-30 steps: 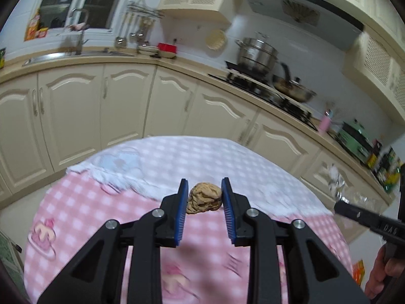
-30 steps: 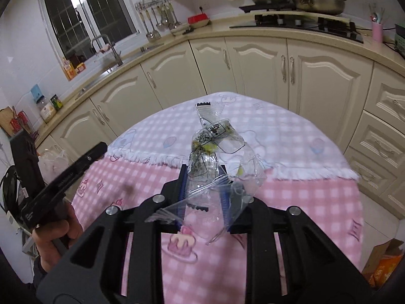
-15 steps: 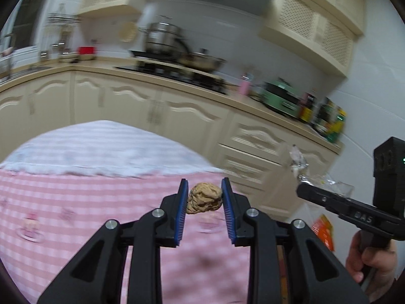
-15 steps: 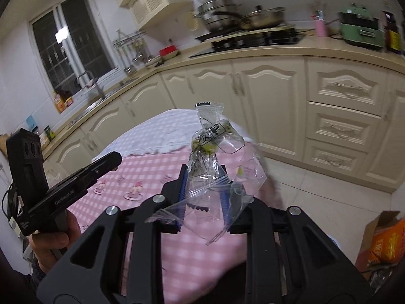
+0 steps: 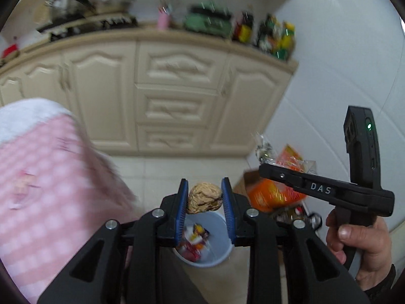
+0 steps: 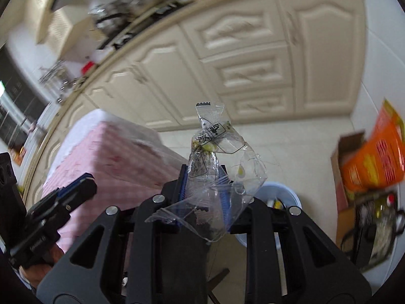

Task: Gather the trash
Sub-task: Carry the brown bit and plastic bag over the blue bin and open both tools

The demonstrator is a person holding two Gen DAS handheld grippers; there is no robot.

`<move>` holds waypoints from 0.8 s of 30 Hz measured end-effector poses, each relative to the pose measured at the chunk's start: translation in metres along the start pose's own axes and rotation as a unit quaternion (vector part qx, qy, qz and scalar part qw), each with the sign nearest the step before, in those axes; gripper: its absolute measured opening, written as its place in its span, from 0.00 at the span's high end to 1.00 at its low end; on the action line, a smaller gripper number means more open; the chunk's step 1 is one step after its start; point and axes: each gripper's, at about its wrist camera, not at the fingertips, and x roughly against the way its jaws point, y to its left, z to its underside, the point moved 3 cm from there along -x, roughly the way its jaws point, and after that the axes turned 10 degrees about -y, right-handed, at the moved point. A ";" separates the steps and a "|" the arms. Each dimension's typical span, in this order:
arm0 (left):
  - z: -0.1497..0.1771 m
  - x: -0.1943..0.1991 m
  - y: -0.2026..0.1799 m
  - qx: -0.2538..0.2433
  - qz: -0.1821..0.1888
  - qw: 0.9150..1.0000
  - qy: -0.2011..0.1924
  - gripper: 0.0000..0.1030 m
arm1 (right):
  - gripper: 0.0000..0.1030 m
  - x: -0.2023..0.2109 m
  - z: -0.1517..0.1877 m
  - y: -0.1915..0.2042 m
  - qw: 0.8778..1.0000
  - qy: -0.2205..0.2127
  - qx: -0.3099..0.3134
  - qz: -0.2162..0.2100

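Left gripper [image 5: 204, 202] clamped across a light, crumbly-looking brown crumpled wad [image 5: 204, 198], directly above the pale bin [image 5: 222, 253]; right gripper [image 6: 205, 190] pinching a flimsy, slippery clear plastic wrapper [image 6: 215, 167] by its lower half, bin just beyond.

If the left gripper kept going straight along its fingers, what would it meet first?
Most likely the pale blue bin on the floor: it sits right beyond the left gripper, which is shut on a brown crumpled wad. Depth is uncertain.
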 end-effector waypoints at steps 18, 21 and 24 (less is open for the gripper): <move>0.071 -0.163 -0.005 0.061 0.017 0.980 0.189 0.20 | 0.24 -0.079 0.060 -0.111 0.983 0.102 -0.148 0.044; 0.068 -0.161 0.003 0.064 -0.004 0.983 0.174 0.12 | 0.09 -0.071 0.061 -0.123 0.982 0.091 -0.161 0.045; 0.066 -0.162 0.006 0.061 -0.023 0.982 0.179 0.10 | 0.06 -0.064 0.059 -0.129 0.981 0.084 -0.164 0.055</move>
